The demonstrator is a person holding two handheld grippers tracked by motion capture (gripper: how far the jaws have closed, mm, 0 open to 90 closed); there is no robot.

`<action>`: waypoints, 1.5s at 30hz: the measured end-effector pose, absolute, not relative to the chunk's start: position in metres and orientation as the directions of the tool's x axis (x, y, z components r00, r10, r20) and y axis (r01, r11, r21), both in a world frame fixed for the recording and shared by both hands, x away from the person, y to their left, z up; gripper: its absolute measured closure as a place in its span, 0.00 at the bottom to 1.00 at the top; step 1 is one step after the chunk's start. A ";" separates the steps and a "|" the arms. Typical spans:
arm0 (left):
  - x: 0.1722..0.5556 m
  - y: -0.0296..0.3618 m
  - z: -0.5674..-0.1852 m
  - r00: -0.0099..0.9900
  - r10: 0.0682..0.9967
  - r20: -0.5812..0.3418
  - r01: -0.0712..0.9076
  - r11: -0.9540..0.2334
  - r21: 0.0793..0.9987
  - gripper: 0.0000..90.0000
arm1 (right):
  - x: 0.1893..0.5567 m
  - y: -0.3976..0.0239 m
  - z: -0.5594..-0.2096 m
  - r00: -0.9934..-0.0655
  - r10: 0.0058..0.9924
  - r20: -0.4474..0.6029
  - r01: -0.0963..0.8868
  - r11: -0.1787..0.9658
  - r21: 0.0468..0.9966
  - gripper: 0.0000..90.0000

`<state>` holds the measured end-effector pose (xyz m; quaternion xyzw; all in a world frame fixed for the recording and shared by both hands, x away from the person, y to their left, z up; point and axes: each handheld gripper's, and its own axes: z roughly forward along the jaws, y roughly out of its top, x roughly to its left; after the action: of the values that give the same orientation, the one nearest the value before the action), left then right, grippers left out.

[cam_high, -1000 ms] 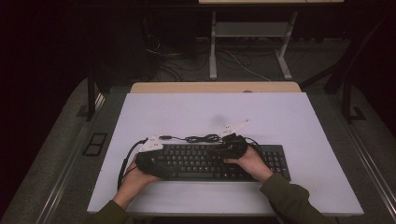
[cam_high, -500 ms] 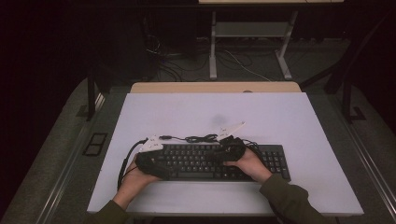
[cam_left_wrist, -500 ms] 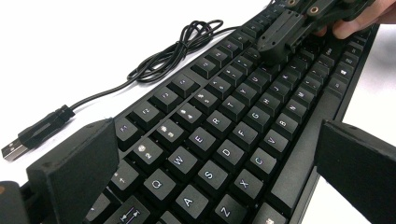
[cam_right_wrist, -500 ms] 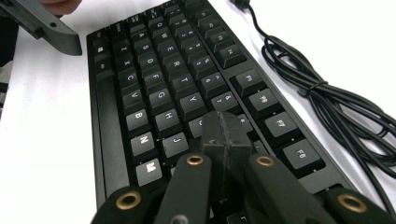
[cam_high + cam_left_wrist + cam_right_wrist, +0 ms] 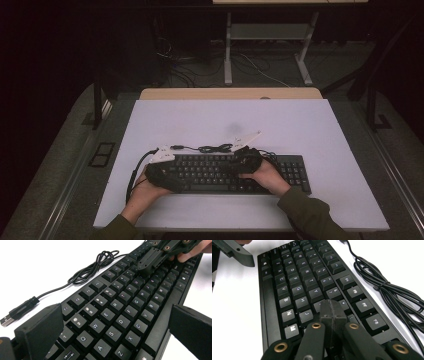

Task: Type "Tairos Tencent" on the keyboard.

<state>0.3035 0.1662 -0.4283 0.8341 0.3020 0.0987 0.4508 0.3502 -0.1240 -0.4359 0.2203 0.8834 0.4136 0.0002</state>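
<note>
On the white tabletop (image 5: pixel 310 130) a black keyboard (image 5: pixel 220 172) lies lengthwise near the front edge, a little left of centre.

At the keyboard's left end the left gripper (image 5: pixel 159 172) sits low, its jaws spread wide: in the left gripper view one jaw stands past the far edge of the keyboard by the number row and the other past the near edge by the space bar, with the keys between them. Whether the pads touch the keyboard's edges I cannot tell. Legends read clearly there: Q, W, E, R, T, Y across one row, A, S, D, F, G, H below, then Z, X, C, V, B, N.

Behind the keyboard its cable (image 5: pixel 212 148) lies in a loose bundle towards the tabletop's middle, ending in a USB plug (image 5: pixel 11 315) at the left.

Right of centre, the right gripper (image 5: pixel 248 159) has its jaws pressed together with nothing between them, its tip down over the keys beside J and the F-key row.
</note>
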 end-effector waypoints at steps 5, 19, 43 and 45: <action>0.303 0.166 -0.428 0.798 0.593 -0.107 0.414 -0.411 0.812 0.00 | 0.350 -0.123 -0.438 -0.903 0.392 0.175 0.387 0.566 0.728 0.99; 0.303 0.166 -0.428 0.798 0.593 -0.107 0.415 -0.412 0.812 0.00 | 0.351 -0.125 -0.434 -0.903 0.390 0.180 0.386 0.552 0.739 0.99; 0.303 0.164 -0.429 0.800 0.591 -0.102 0.411 -0.417 0.810 0.00 | 0.355 -0.148 -0.424 -0.886 0.414 0.206 0.401 0.463 0.791 0.52; 0.303 0.164 -0.429 0.800 0.592 -0.101 0.411 -0.418 0.810 0.00 | 0.355 -0.149 -0.424 -0.884 0.423 0.199 0.398 0.458 0.795 0.44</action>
<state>0.3033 0.1644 -0.4286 0.8359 0.3001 0.1006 0.4484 0.3546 -0.1487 -0.4236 0.2404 0.8536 0.4620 0.0134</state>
